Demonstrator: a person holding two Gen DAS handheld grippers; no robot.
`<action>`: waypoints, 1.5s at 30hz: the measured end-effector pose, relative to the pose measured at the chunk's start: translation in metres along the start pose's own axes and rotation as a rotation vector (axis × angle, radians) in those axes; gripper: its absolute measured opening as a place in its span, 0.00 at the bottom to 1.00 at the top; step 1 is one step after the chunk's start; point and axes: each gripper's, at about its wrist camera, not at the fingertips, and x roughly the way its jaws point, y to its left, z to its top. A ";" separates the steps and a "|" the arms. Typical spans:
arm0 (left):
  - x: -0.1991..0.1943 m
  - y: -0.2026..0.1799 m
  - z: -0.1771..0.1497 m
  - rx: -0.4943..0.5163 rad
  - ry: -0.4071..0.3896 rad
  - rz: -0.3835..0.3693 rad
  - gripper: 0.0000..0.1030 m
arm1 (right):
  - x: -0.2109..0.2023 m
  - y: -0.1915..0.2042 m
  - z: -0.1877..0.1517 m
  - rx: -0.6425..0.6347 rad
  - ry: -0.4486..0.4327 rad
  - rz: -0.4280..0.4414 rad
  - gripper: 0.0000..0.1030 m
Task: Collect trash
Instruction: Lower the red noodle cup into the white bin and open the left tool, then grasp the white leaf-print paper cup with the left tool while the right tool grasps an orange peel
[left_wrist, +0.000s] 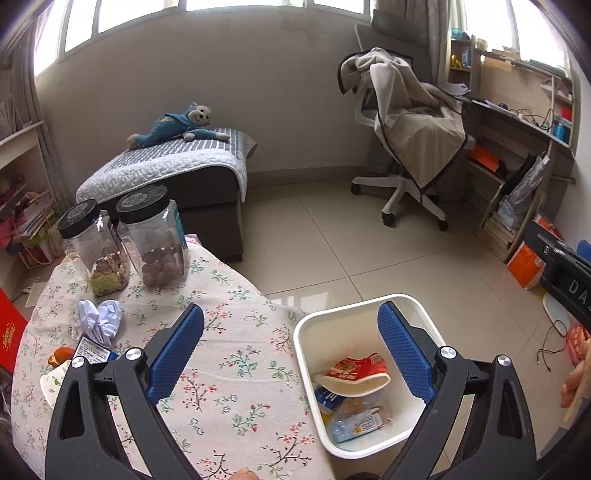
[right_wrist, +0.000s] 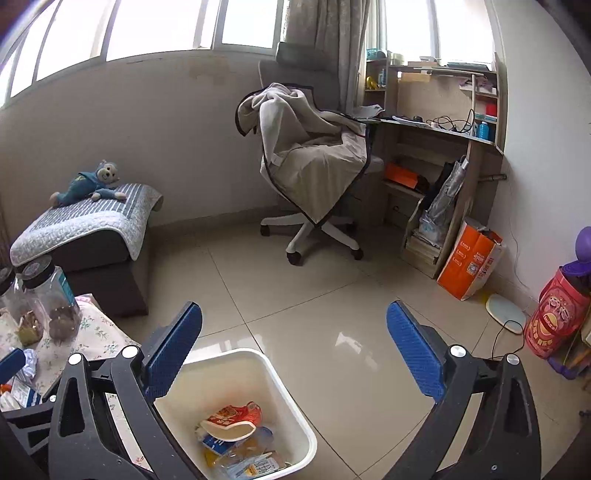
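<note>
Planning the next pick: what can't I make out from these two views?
- Left wrist: the packet and orange item on the table are partly behind the left gripper.
- Right wrist: the crumpled paper sits at the edge, partly blocked.
- Both: lower bin contents lie buried under the red wrapper.

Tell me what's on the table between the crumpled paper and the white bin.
In the left wrist view, only bare floral tablecloth lies between the crumpled paper and the white bin; the left tool's finger crosses that stretch.

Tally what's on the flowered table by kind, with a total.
Jars: 2
Crumpled paper: 1
Printed packets: 1
Orange item, partly hidden: 1
Total: 5, though the left tool hides part of the table's edge.
</note>
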 end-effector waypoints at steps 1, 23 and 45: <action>-0.002 0.008 -0.001 -0.001 -0.007 0.022 0.90 | -0.002 0.006 -0.001 -0.013 0.002 0.011 0.93; 0.003 0.182 -0.035 -0.191 0.128 0.257 0.90 | -0.028 0.167 -0.019 -0.238 0.080 0.233 0.93; 0.101 0.293 -0.129 0.196 0.739 0.233 0.66 | -0.034 0.280 -0.082 -0.590 0.322 0.577 0.93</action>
